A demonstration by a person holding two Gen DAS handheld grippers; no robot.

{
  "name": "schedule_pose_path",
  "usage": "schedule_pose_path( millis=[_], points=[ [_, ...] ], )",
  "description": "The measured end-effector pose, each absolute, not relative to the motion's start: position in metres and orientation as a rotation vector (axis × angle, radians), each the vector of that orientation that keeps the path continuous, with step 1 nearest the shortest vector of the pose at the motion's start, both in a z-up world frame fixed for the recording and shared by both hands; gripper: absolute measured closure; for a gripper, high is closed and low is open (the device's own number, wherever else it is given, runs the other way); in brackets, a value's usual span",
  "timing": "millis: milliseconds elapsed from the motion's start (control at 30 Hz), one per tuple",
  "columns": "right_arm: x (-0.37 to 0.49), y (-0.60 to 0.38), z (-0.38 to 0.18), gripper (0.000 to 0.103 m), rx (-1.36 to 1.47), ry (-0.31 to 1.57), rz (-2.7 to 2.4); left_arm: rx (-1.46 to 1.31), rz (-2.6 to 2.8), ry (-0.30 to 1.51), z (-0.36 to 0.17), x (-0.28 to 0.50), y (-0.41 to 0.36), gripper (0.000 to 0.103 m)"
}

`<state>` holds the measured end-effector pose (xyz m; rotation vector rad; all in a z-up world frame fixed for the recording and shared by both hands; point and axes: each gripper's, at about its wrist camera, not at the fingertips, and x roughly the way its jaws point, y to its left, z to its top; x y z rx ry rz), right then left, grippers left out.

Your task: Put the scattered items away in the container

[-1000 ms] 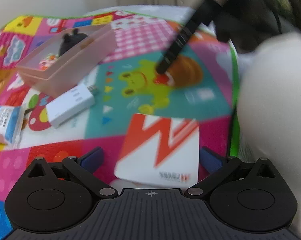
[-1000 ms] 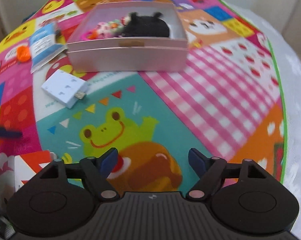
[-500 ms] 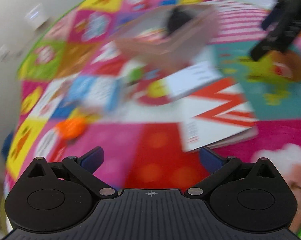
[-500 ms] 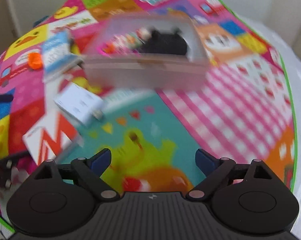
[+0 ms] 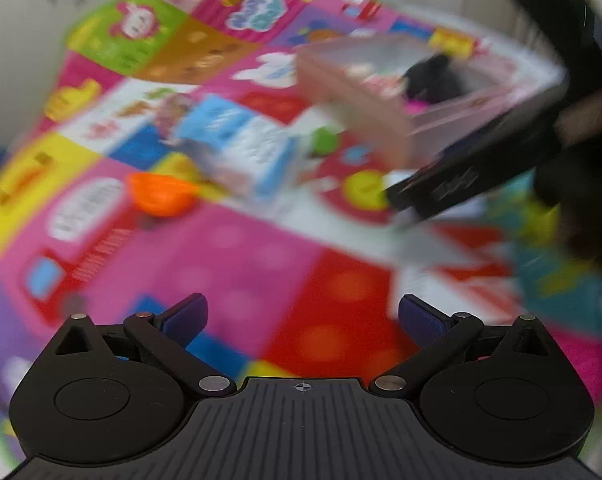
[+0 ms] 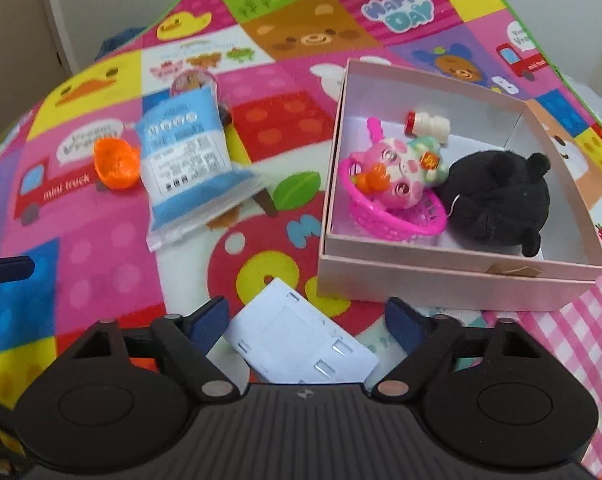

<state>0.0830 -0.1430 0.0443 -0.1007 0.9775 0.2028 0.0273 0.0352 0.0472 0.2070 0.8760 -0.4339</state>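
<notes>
A patchwork cartoon play mat [image 6: 113,240] covers the whole surface, edged in green. Taking its red apple picture [image 6: 261,248] as landmark: a "mini truck" square [image 6: 57,188] lies to the left, a brown bear panel [image 6: 313,36] farther back, "HAPPY DAY" lettering [image 6: 399,8] back and right.

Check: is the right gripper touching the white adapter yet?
Apart. Right wrist view: closing right gripper straddles the white adapter, mat visible beside both pads.
</notes>
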Motion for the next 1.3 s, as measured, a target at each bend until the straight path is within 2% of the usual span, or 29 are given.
schedule_pose_path(
  millis=[33, 133, 367, 500, 733, 933, 1067, 1167, 1300],
  points=[
    [0.081, -0.146, 0.045, 0.042, -0.090, 0.983, 0.219, 0.157, -0.493, 0.879, 0.050, 0.025, 0.033, 0.000],
    [0.070, -0.158, 0.048, 0.049, -0.104, 1.000, 0.225, 0.158, -0.621, 0.861, 0.051, 0.014, 0.012, 0.000],
    [0.040, -0.192, 0.049, 0.049, -0.104, 1.045, 0.221, 0.566, -0.603, 0.731, 0.025, -0.017, -0.034, 0.000],
    [0.028, -0.193, 0.050, 0.047, -0.127, 1.038, 0.226, 0.544, -0.522, 0.740, 0.027, -0.007, -0.026, 0.000],
    [0.018, -0.194, 0.053, 0.036, -0.163, 1.032, 0.200, 0.478, -0.349, 0.789, 0.028, 0.020, -0.001, 0.000],
    [0.015, -0.175, 0.056, 0.036, -0.339, 0.969, 0.190, 0.566, -0.230, 0.763, 0.031, 0.026, 0.006, 0.000],
    [0.011, -0.152, 0.048, 0.037, -0.519, 0.933, 0.210, 0.405, -0.224, 0.780, 0.052, 0.033, 0.030, 0.000],
    [0.016, -0.150, 0.050, 0.037, -0.512, 0.929, 0.215, 0.254, -0.434, 0.824, 0.061, 0.023, 0.031, 0.000],
    [0.029, -0.157, 0.053, 0.037, -0.448, 0.952, 0.183, 0.444, -0.648, 0.773, 0.047, -0.006, -0.013, 0.000]
  ],
)
